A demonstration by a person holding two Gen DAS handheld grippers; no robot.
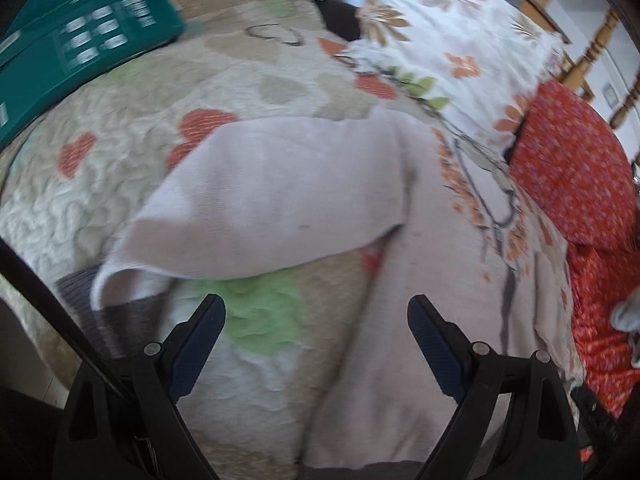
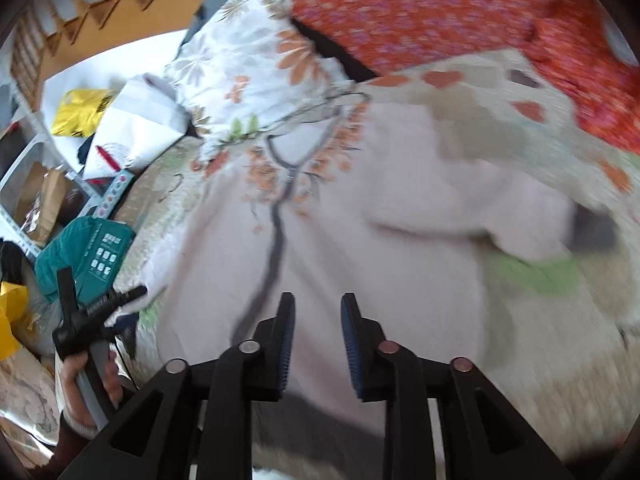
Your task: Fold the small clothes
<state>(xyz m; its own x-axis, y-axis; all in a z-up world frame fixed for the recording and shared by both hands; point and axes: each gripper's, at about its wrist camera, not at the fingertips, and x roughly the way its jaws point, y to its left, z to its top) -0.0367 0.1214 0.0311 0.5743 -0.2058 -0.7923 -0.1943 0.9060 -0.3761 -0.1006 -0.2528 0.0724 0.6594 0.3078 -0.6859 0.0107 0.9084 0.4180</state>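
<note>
Garment: pale pink knit top with an orange floral branch print lay on the quilted beige heart-patterned bedspread, one sleeve folded across | Left gripper: jaws wide apart, empty, above the bedspread | Right gripper: jaws slightly parted, empty, over the top.

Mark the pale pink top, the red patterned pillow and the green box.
pale pink top (image 1: 272, 196), left wrist view, on the folded-over sleeve.
red patterned pillow (image 1: 568, 168), left wrist view, on its face.
green box (image 1: 80, 48), left wrist view, on the printed side.
</note>
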